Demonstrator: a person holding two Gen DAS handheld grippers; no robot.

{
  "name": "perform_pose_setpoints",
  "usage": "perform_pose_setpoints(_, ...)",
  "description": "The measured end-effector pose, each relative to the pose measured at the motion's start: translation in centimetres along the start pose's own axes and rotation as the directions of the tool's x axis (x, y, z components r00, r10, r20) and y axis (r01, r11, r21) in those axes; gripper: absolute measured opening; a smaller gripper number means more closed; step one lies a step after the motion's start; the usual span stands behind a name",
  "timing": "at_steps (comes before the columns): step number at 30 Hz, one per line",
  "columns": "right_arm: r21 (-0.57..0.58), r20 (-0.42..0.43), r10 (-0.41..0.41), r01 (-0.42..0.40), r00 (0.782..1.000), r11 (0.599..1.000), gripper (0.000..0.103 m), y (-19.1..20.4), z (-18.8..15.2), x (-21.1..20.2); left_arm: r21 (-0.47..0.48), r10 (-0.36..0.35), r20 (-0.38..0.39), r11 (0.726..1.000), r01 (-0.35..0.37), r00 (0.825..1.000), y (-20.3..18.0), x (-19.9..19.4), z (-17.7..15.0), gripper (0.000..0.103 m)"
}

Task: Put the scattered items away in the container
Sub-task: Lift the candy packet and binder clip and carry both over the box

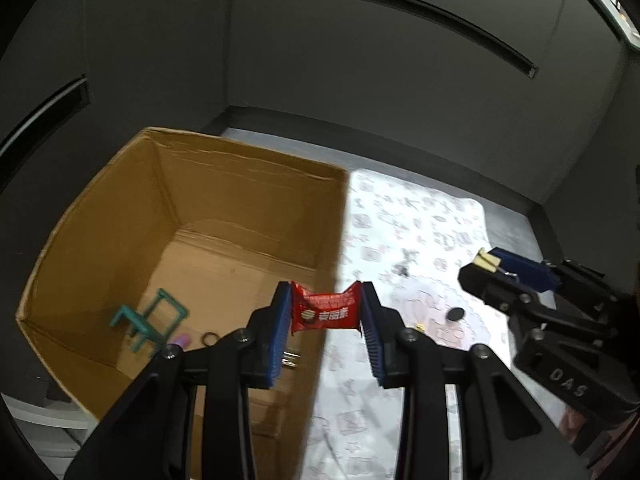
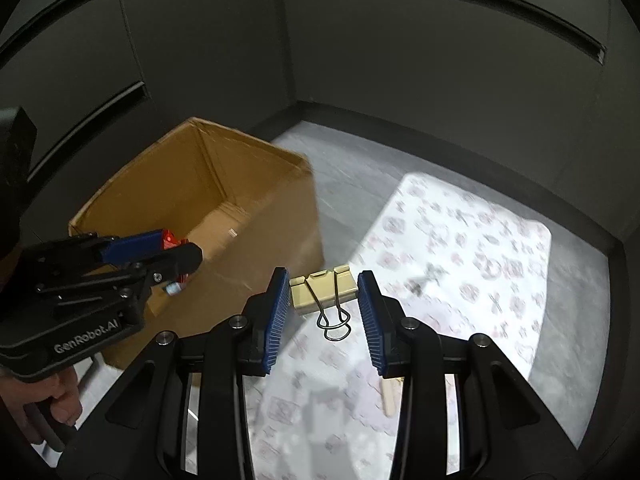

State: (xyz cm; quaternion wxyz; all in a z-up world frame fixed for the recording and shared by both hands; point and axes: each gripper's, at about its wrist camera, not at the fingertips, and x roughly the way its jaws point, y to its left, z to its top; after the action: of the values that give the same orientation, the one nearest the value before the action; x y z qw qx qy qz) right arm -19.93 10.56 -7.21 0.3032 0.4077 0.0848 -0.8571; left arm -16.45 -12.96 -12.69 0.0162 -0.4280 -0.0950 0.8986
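While the left hand-held gripper (image 1: 326,316) pinches a red packet (image 1: 325,311) by its two short ends between its blue pads (image 1: 282,332), the packet bows slightly and hangs just over the near wall of the box (image 1: 240,216), about above its rim. The right hand-held gripper (image 2: 324,300) pinches a cream binder clip (image 2: 323,288) across its body, wire handles dangling toward the camera, above the patterned mat (image 2: 472,264) and to the right of the box, well short of its opening.

Inside the box lie a teal toy chair (image 1: 150,320), a small dark ring (image 1: 210,338) and a purple piece (image 1: 182,340), with something metallic partly hidden behind the left pad. On the mat remain a small black disc (image 1: 456,314), a tiny yellow bit (image 1: 419,326) and a dark scrap (image 1: 404,268) farther off; a pale stick (image 2: 390,394) shows under the right fingers in the right wrist view.

The step in hand appears to be carrying both things to the box. To do it well, the left gripper should pass fully beyond the cardboard wall before the jaws part, so the light packet falls on the box floor and does not catch on the rim or slide outside. The right one has farther to go: it should travel left over the wall, clear of the left gripper, and keep a firm squeeze, since the smooth clip could twist out. Letting go low inside should keep the clip from bouncing.
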Motion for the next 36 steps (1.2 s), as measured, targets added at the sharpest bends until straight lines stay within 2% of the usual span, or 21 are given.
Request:
perform_pose_setpoints(9,-0.06,0.015,0.064,-0.063,0.998,0.996,0.036,4.3,3.0,0.6,-0.058,0.068,0.005,0.996,-0.068,0.998,5.7,-0.8,0.3,0.034)
perform_pose_setpoints(18,-0.104,-0.019,0.112,-0.113,0.994,0.988,0.037,7.5,4.1,2.7,-0.102,0.129,-0.033,0.986,-0.132,0.991,10.3,-0.3,-0.8,0.034)
perform_pose_setpoints(26,-0.122,-0.071,0.126,-0.134,0.989,0.983,0.036,8.3,3.4,4.7,-0.125,0.163,-0.074,0.977,-0.171,0.984,12.7,1.0,-2.0,0.034)
perform_pose_setpoints(36,-0.125,-0.109,0.131,-0.145,0.985,0.982,0.037,8.1,3.1,5.8,-0.131,0.164,-0.103,0.975,-0.177,0.981,13.2,1.1,-2.8,0.034)
